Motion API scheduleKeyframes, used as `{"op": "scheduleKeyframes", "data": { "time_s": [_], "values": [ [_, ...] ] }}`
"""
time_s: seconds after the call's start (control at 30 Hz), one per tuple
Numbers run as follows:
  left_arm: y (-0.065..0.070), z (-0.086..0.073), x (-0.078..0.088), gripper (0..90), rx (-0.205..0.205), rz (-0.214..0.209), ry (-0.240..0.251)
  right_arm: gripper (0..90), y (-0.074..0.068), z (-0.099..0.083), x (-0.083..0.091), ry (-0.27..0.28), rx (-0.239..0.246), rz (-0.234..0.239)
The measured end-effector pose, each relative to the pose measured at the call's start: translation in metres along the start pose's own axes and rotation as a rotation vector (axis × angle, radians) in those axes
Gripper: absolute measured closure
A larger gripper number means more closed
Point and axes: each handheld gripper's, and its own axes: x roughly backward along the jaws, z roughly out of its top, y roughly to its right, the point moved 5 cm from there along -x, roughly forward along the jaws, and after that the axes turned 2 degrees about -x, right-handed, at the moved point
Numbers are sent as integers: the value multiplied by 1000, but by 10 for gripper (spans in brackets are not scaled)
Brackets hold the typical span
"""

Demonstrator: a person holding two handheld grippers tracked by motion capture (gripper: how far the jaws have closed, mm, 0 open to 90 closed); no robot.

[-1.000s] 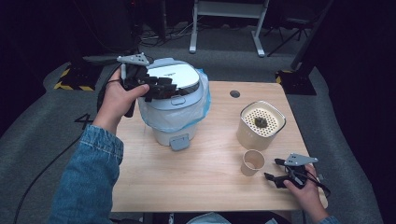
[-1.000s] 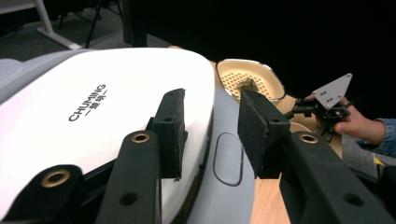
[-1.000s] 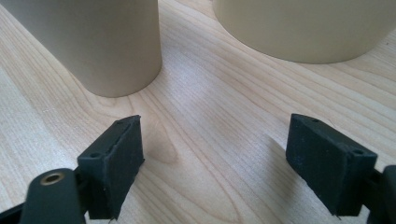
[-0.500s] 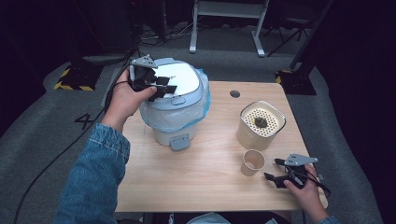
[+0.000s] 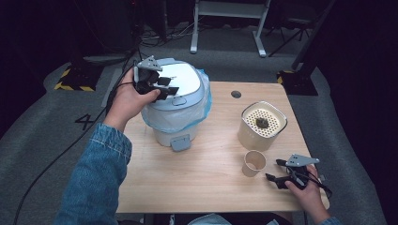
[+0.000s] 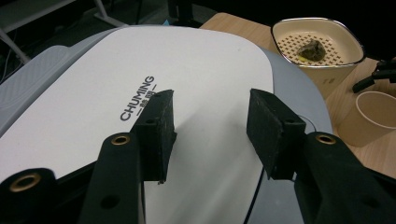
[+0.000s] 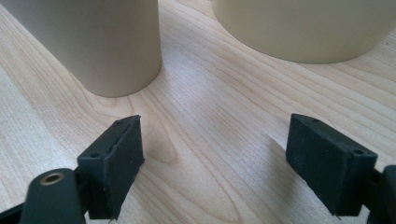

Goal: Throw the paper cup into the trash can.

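Observation:
A grey bin with a white lid and a blue liner stands at the table's back left. My left gripper hovers over the lid's left part. Its jaws have just been opening and nothing is between them. In the left gripper view the left gripper stands open above the lid, which is printed CHUMING. My right gripper rests open at the front right, just right of a paper cup. In the right gripper view the right gripper points at bare wood beside the cup.
A cream container with a perforated insert holds a dark lump, just behind the cup. The wooden table has a round cable hole at the back. Dark floor, cables and a stand's legs lie beyond.
The left gripper's jaws stand wider than a second ago, and the left hand has shifted slightly over the lid. The right hand has not moved.

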Motion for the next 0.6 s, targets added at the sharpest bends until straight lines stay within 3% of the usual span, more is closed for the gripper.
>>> {"op": "scheduleKeyframes", "data": {
  "time_s": [0.13,0.2,0.33,0.4,0.47,0.6],
  "values": [
    [3,3,-3,537,-52,66,-17,192,0,0,0,0,1,0],
    [4,4,-5,537,-47,70,-15,191,0,0,0,0,1,0],
    [0,1,-7,514,22,26,31,191,0,0,0,0,1,0],
    [-3,0,-7,415,32,42,42,192,0,0,0,0,0,0],
    [-3,0,-6,372,40,28,63,191,0,0,0,0,0,0],
    [3,5,2,331,84,-26,155,191,0,0,0,0,0,1]
  ]
}}
